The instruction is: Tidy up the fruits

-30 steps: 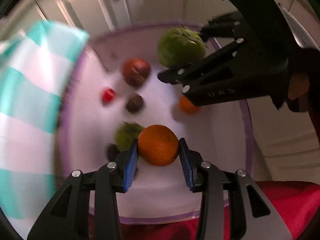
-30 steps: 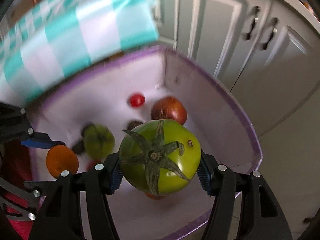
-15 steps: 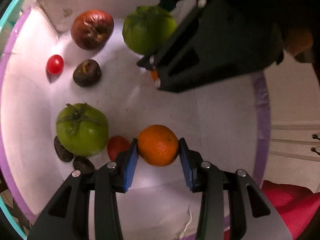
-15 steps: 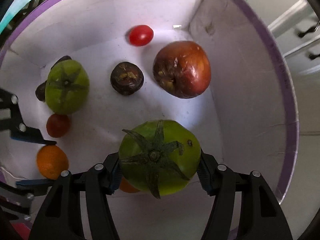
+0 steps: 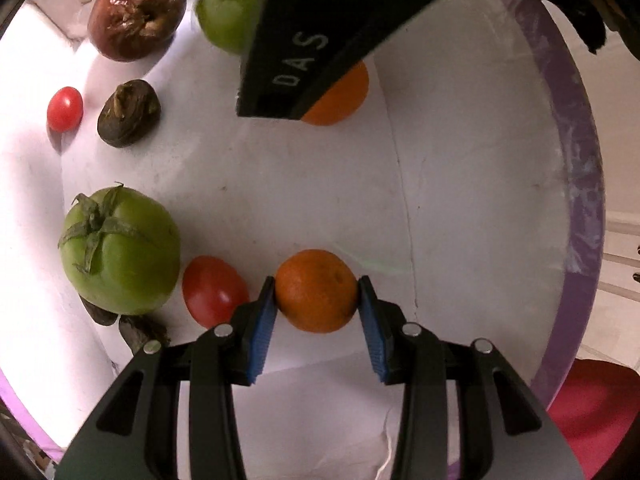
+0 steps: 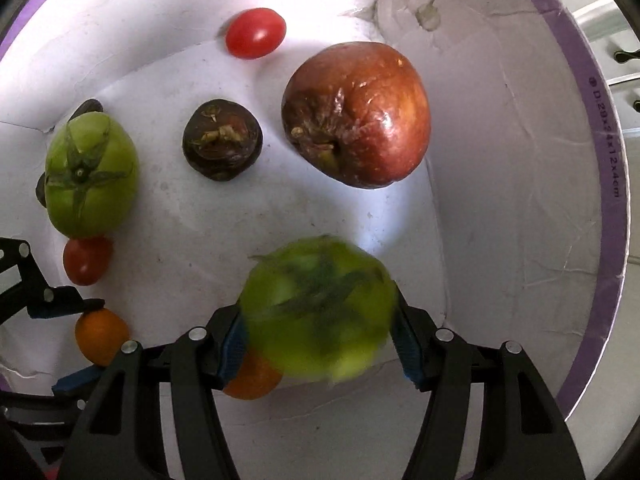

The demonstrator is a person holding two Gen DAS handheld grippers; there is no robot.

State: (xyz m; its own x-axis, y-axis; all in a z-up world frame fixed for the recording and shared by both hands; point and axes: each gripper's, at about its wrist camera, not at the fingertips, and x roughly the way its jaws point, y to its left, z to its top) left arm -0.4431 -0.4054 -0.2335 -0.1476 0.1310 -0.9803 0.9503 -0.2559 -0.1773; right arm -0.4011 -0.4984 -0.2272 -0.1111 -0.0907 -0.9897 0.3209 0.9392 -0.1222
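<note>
My left gripper [image 5: 316, 304] is shut on a small orange [image 5: 316, 290], low over the floor of a white box [image 5: 460, 200]. In the right wrist view this orange [image 6: 102, 334] shows at lower left. My right gripper [image 6: 318, 340] points down into the same box. Its jaws are opening around a green tomato [image 6: 320, 312], which is motion-blurred and coming loose between the pads. That tomato [image 5: 226, 12] shows beside the right gripper's black body [image 5: 320, 40] in the left wrist view. A second orange [image 6: 252, 376] lies partly hidden under it.
Also in the box: a wrinkled red apple [image 6: 356, 116], a dark shrivelled fruit [image 6: 222, 144], a cherry tomato [image 6: 256, 32], another green tomato [image 6: 90, 176], a small red tomato [image 6: 86, 260]. The box has a purple rim [image 6: 604, 184]. Red cloth [image 5: 592, 400] lies outside.
Both grippers have sunk into the box and tipped downward, so the checked cloth has left view. The right jaws have widened and the green tomato has gone blurred. The left grip is unchanged.
</note>
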